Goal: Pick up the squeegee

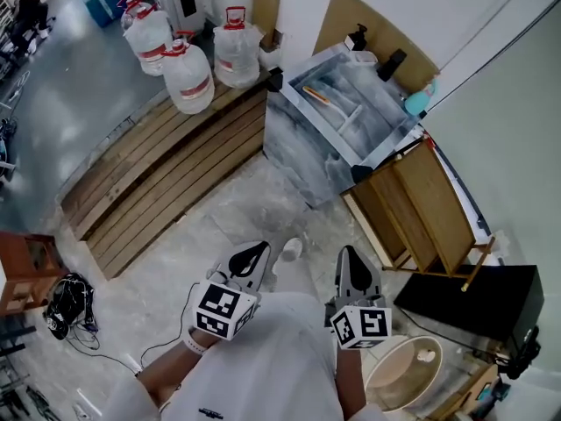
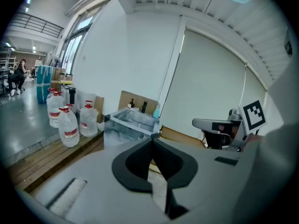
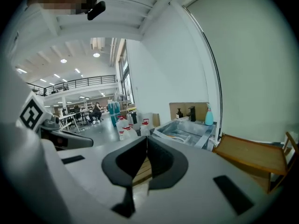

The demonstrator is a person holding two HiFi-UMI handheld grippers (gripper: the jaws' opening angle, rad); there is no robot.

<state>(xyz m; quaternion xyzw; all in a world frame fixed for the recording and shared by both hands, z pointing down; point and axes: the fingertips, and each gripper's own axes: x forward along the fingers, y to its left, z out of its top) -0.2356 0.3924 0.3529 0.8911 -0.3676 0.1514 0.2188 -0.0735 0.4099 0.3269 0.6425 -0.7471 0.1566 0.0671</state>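
Seeing left gripper (image 1: 250,258) and right gripper (image 1: 354,268) both shut and empty, well short of the sink (image 1: 298,143), I worry: what I take for the squeegee (image 1: 349,119) lies inside and could get shoved, or the rim clipped, unless the jaws open first.

My grey left claw (image 2: 152,143) had its jaws together, empty; a grey metal trough (image 2: 128,124) stood beyond it, clear red-capped plastic jugs (image 2: 69,127) to its left.
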